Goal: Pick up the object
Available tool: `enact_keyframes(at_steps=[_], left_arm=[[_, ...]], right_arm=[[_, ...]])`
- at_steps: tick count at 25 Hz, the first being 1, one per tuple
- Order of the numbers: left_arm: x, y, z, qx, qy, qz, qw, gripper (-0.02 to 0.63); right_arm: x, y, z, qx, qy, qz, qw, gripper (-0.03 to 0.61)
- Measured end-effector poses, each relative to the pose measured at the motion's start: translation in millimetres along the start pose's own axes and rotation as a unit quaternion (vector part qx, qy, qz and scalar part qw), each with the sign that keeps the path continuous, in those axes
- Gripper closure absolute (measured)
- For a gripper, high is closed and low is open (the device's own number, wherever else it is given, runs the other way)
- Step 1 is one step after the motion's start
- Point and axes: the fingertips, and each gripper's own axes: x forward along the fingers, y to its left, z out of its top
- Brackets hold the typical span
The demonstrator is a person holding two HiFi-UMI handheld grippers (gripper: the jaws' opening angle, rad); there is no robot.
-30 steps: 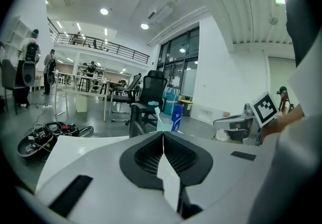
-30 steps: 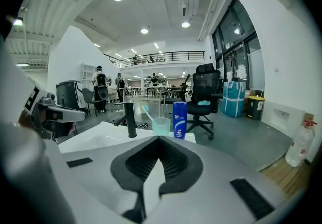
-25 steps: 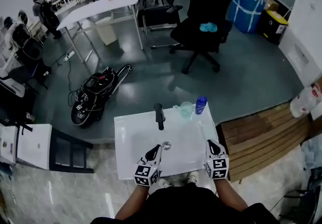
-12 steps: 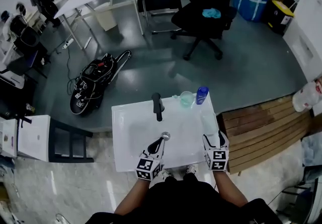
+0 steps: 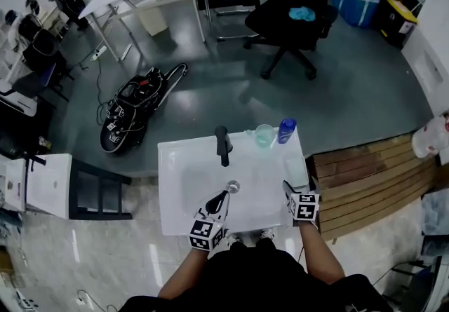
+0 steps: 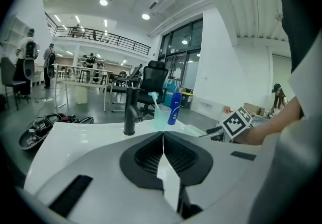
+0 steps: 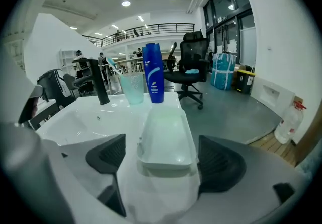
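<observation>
White dish (image 7: 166, 135) inside just-opened right gripper (image 7: 165, 160)

The sink (image 5: 184, 188) bowl lies open, only the black tap (image 5: 223, 146) standing at its back rim. On the right ledge the white tray (image 7: 166, 135) has free room along both long sides; the cup (image 7: 133, 87) and blue bottle (image 7: 154, 73) crowd its far end.
</observation>
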Motion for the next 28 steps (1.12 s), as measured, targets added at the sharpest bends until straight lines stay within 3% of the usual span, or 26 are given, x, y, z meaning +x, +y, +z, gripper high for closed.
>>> enact_keyframes(at_steps=[16, 28], left_arm=[[-4.2, -5.3, -3.3, -0.004, 0.005, 0.007, 1.0, 0.592], [-6.3, -11.7, -0.3, 0.002, 0.0, 0.004, 1.0, 0.592]], right_arm=[[16.6, -7.6, -6.8, -0.03, 0.031, -0.001, 0.999, 0.172], [0.5, -0.3, 21.2, -0.049, -0.015, 0.009, 0.999, 0.179]])
